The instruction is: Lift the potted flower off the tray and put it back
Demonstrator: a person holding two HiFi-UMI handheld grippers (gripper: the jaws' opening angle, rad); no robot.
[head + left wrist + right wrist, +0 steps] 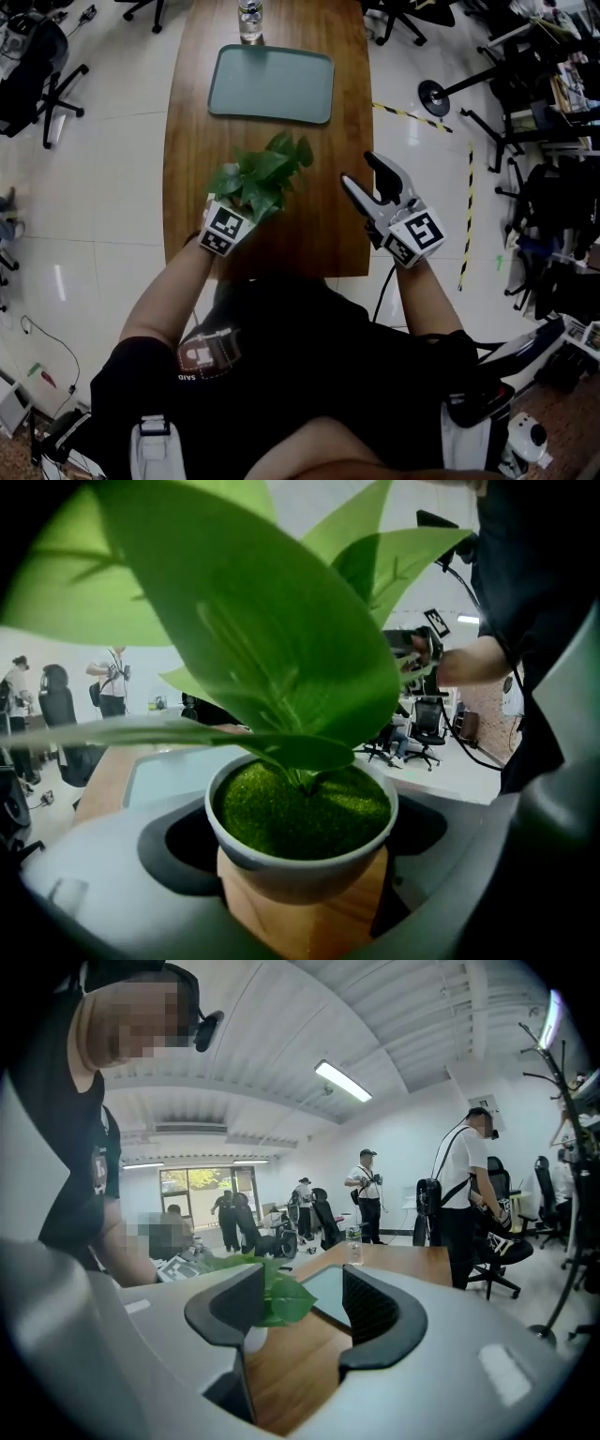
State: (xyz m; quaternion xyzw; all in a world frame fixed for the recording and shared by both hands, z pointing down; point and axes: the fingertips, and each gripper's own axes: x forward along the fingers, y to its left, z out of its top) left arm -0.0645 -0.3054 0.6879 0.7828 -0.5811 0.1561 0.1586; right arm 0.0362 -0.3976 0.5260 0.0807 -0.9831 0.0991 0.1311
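The potted flower, with broad green leaves in a pale pot topped with green moss, is off the tray, over the near part of the wooden table. My left gripper is shut on the pot, one jaw on each side; the leaves hide its fingertips in the head view. The teal tray lies empty at the table's far end. My right gripper stands open and empty to the plant's right, above the table. In the right gripper view its jaws frame leaves and the tray.
A clear water bottle stands just beyond the tray. Office chairs and floor stands surround the table. Several people stand across the room. Striped tape runs along the floor on the right.
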